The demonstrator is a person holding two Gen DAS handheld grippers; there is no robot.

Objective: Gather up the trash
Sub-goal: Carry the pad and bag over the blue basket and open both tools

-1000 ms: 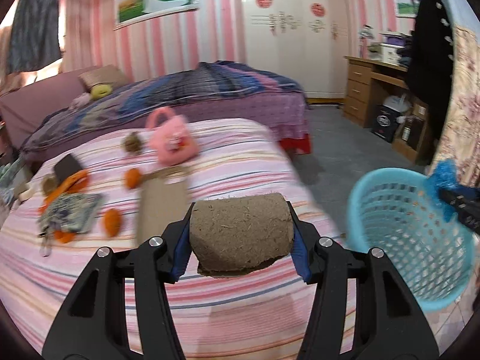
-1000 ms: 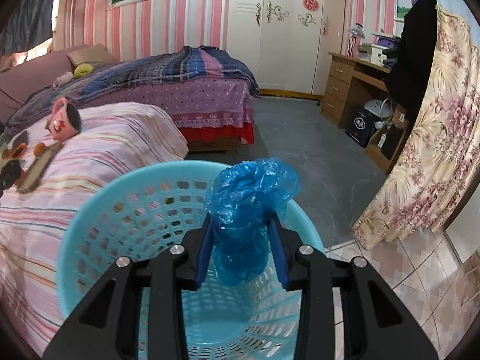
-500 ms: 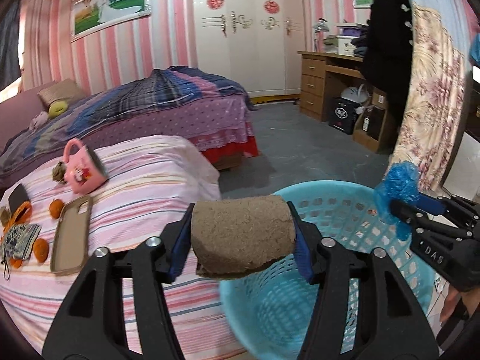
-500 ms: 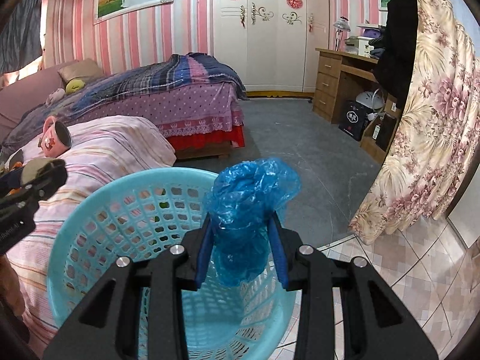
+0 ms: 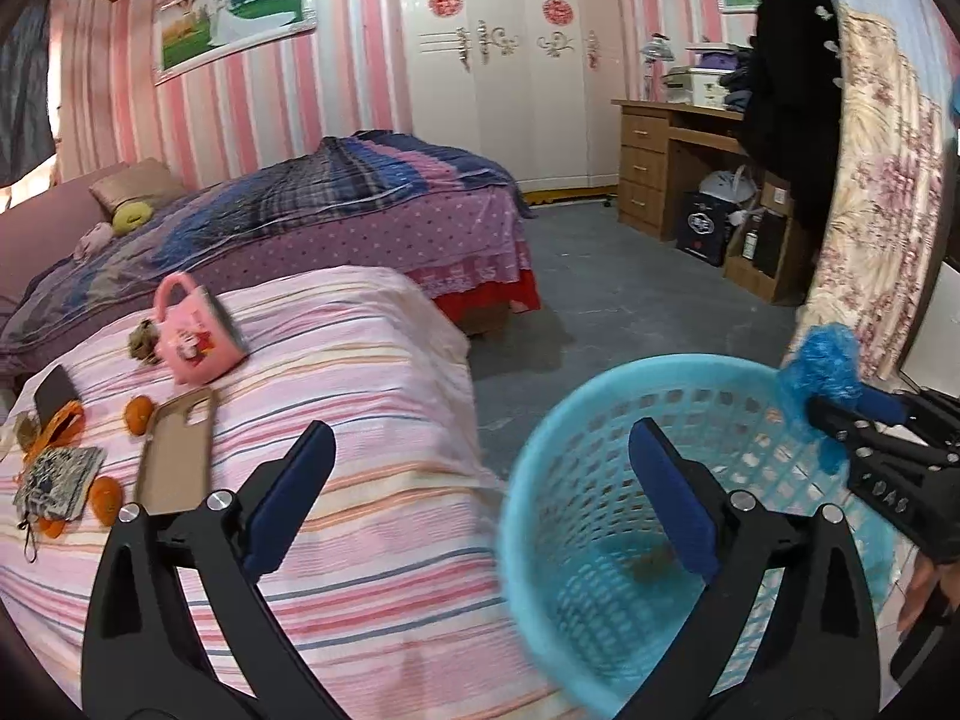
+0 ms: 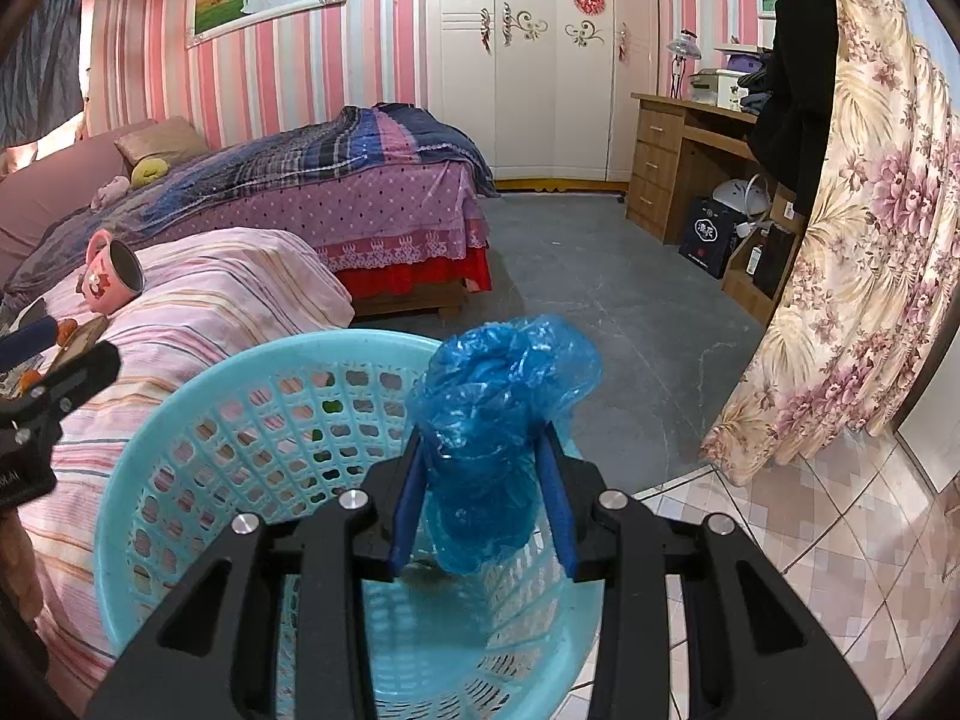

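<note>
A light blue plastic basket (image 5: 540, 468) (image 6: 198, 396) stands on the floor beside the striped bed. My left gripper (image 5: 480, 450) is open and empty, over the basket's left rim. A brown lump (image 5: 651, 564) lies at the basket's bottom. My right gripper (image 6: 483, 450) is shut on a crumpled blue plastic bag (image 6: 498, 414), held above the basket's right rim; it shows in the left wrist view too (image 5: 822, 366).
The pink striped bed (image 5: 360, 396) holds a pink mug (image 5: 195, 333), a phone case (image 5: 177, 450), several oranges (image 5: 138, 414) and a pouch (image 5: 57, 480). A second bed (image 5: 336, 210), a wooden desk (image 5: 678, 162) and a floral curtain (image 6: 864, 252) stand around grey floor.
My left gripper has opened and the brown lump it held has dropped into the basket. The right gripper still holds the blue bag over the basket.
</note>
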